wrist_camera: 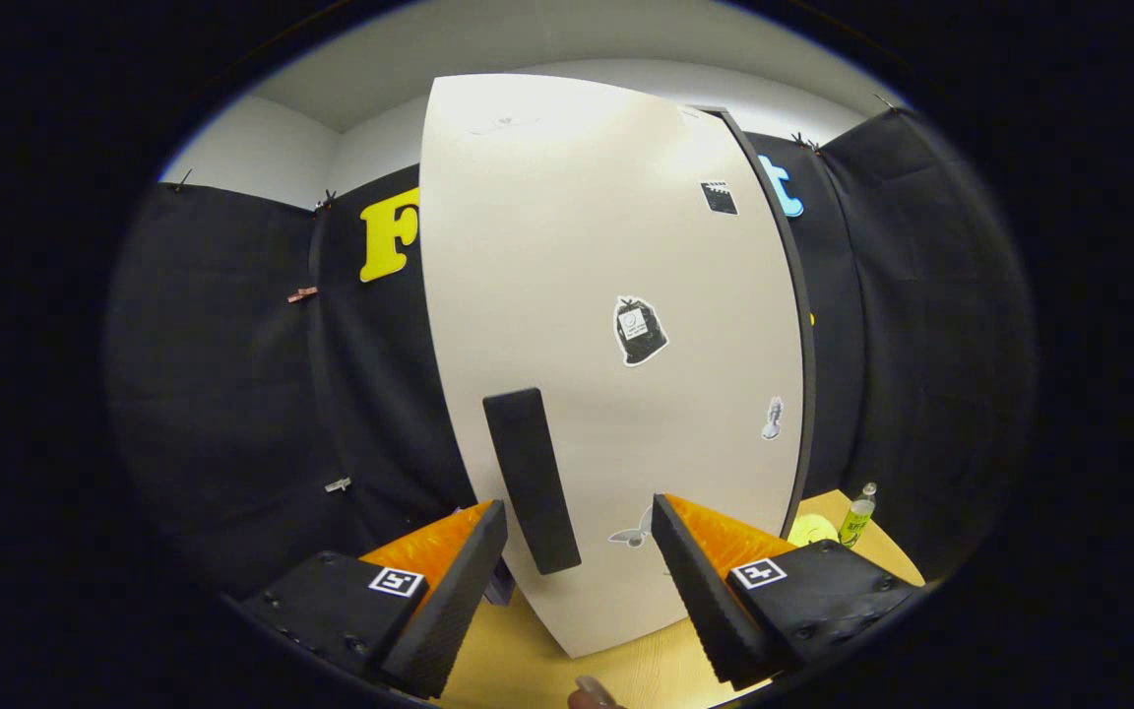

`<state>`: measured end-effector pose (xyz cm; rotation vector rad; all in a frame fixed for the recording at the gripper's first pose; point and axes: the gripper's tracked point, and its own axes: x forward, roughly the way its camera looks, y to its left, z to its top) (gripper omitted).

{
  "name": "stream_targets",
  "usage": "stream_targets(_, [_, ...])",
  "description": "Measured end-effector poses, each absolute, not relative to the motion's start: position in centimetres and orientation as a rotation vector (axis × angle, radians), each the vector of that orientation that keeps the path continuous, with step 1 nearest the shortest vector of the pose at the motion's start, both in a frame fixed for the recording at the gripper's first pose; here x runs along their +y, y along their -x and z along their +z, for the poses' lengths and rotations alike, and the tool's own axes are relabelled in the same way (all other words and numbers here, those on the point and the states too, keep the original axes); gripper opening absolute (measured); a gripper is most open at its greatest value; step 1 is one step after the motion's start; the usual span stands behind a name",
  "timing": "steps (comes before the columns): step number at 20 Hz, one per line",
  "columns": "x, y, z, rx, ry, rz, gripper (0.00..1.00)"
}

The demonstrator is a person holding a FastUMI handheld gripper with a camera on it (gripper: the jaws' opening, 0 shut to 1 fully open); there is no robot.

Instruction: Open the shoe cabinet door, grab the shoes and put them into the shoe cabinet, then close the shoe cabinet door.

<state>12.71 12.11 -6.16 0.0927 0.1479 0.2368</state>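
My gripper (579, 551) gapes just short of the door (616, 325); its handle (531, 480) sits between my fingers; I should square up.

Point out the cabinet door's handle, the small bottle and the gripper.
handle (532, 480), gripper view: middle of the dark bar.
bottle (858, 519), gripper view: its body.
gripper (579, 566), gripper view: midway between the open fingertips.

**Cabinet door up close, bottle off to the right**

The shoe cabinet door (616, 364) stands on the table (528, 660), just past the gripper (579, 571). Its handle (531, 480) sits between the spread fingers, nearer the left one. A small bottle (857, 516) stands far right, behind the door.
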Motion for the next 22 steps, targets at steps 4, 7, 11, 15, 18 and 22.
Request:
stream_targets(4, [12.7, -12.7, -5.8, 0.124, -0.06, 0.226, 0.97])
stream_targets(7, [13.0, -12.4, -5.4, 0.105, -0.048, 0.218, 0.97])
stream_targets(11, [12.8, -12.1, -5.3, 0.092, -0.027, 0.212, 0.97])
stream_targets(15, [12.7, -12.5, -5.2, 0.089, -0.016, 0.204, 0.97])
stream_targets(18, [12.7, -12.4, -4.8, 0.086, -0.004, 0.199, 0.97])
stream_targets(22, [12.5, -12.4, -4.6, 0.087, 0.017, 0.196, 0.97])
